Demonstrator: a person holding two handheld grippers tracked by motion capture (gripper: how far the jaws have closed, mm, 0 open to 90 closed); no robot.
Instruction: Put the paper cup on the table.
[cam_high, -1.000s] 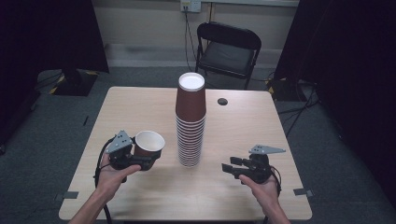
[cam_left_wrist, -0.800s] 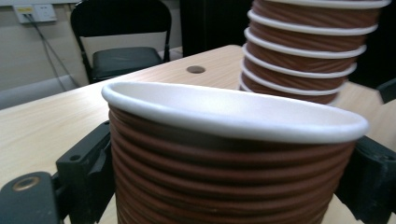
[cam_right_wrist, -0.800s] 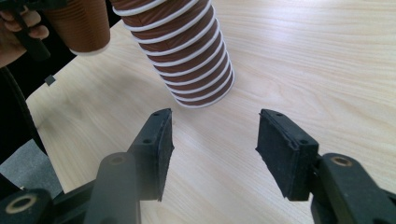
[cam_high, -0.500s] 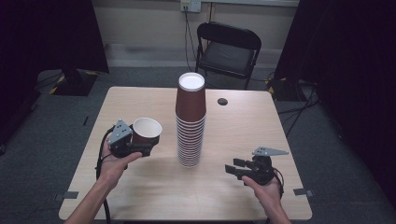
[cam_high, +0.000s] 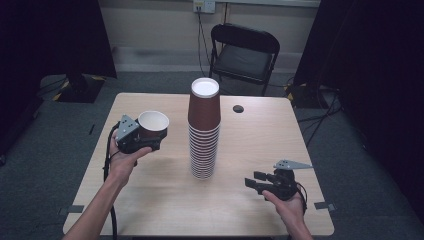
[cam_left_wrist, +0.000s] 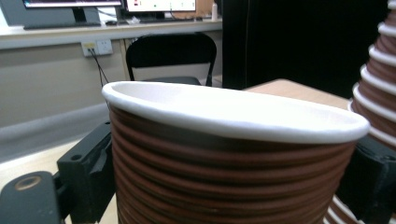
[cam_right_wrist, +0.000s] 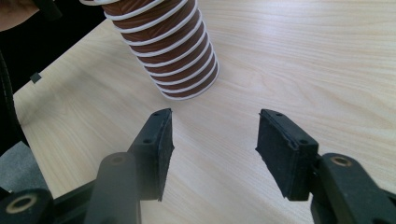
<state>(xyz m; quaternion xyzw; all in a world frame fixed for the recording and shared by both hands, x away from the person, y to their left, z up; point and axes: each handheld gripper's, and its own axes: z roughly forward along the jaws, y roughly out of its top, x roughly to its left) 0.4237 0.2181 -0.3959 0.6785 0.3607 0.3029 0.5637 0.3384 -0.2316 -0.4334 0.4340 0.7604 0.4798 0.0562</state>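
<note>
From the high view, the left gripper (cam_high: 150, 140) grasps a brown paper cup (cam_high: 152, 125) between its jaws, mouth up, above the table (cam_high: 250, 130) and left of the cup stack (cam_high: 204, 130). The left gripper view has the cup (cam_left_wrist: 224, 158) wedged between both jaws. In the right gripper view, the right gripper (cam_right_wrist: 212, 140) has its jaws released, with the stack (cam_right_wrist: 163, 46) ahead of them.

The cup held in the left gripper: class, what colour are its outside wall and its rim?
The cup has a brown ribbed wall and a white rim; the left gripper view shows it best.
</note>
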